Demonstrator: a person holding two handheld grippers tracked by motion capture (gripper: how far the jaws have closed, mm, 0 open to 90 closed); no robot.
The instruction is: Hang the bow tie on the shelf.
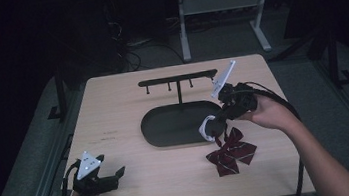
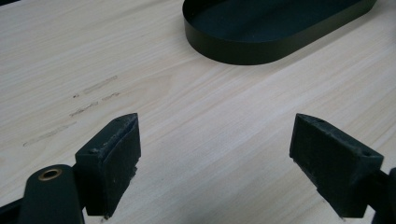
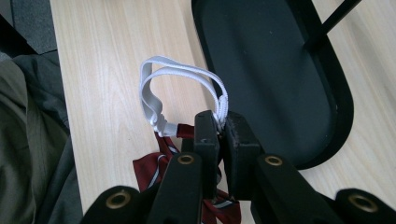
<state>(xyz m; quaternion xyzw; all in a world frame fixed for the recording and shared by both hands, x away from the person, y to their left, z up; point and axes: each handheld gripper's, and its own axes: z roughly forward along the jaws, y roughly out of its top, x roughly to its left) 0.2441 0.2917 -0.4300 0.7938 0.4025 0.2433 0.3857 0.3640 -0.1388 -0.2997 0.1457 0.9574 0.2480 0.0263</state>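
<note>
Wooden table (image 1: 137, 183), unmarked striped bow tie (image 1: 232, 155)

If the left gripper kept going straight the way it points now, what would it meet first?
Probably the black oval tray. The left gripper stands open with bare table ahead of it, and the tray's near wall lies next in that line. It may scrape the table first if angled down; depth is unclear.
</note>
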